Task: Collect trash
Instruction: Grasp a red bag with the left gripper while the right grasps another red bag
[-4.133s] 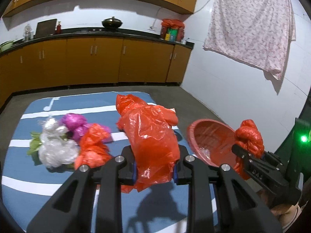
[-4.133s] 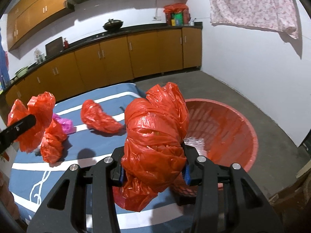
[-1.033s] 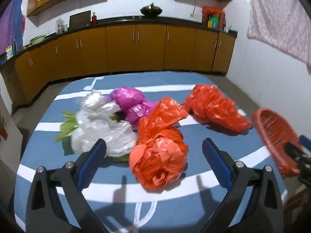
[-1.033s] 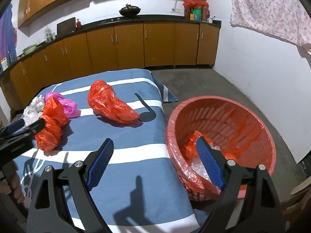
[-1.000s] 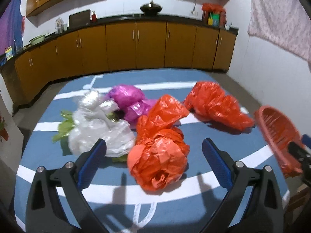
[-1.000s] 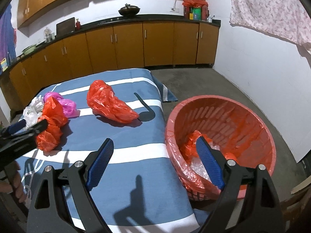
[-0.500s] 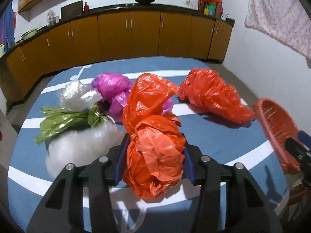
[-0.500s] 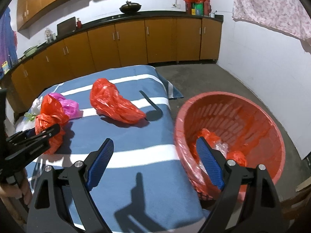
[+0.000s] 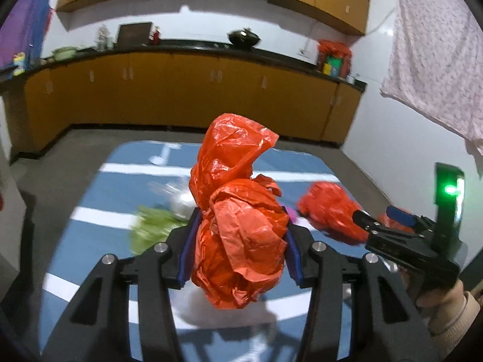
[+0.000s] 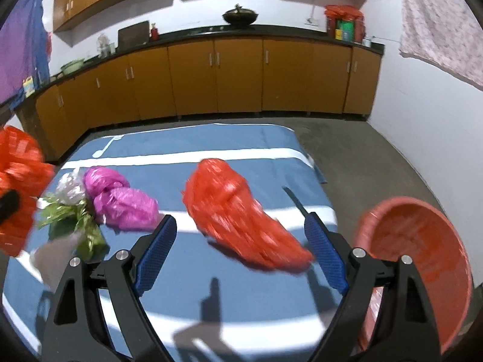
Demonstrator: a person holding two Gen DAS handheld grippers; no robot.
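Observation:
My left gripper (image 9: 238, 247) is shut on a crumpled red plastic bag (image 9: 238, 223) and holds it above the blue striped table (image 9: 120, 187); the bag also shows at the left edge of the right wrist view (image 10: 18, 193). My right gripper (image 10: 241, 250) is open and empty, its fingers on either side of another red bag (image 10: 241, 223) lying on the table (image 10: 241, 295). That bag also shows in the left wrist view (image 9: 329, 211). The red basket (image 10: 422, 259) stands off the table's right edge.
A magenta bag (image 10: 120, 199), a clear bag (image 10: 71, 187) and green leaves (image 10: 72, 220) lie at the table's left. Orange kitchen cabinets (image 10: 241, 75) run along the back wall. A patterned cloth (image 9: 434, 69) hangs on the right wall.
My left gripper has lifted the red bag off the table. My right gripper has swung left from the basket to the red bag on the table.

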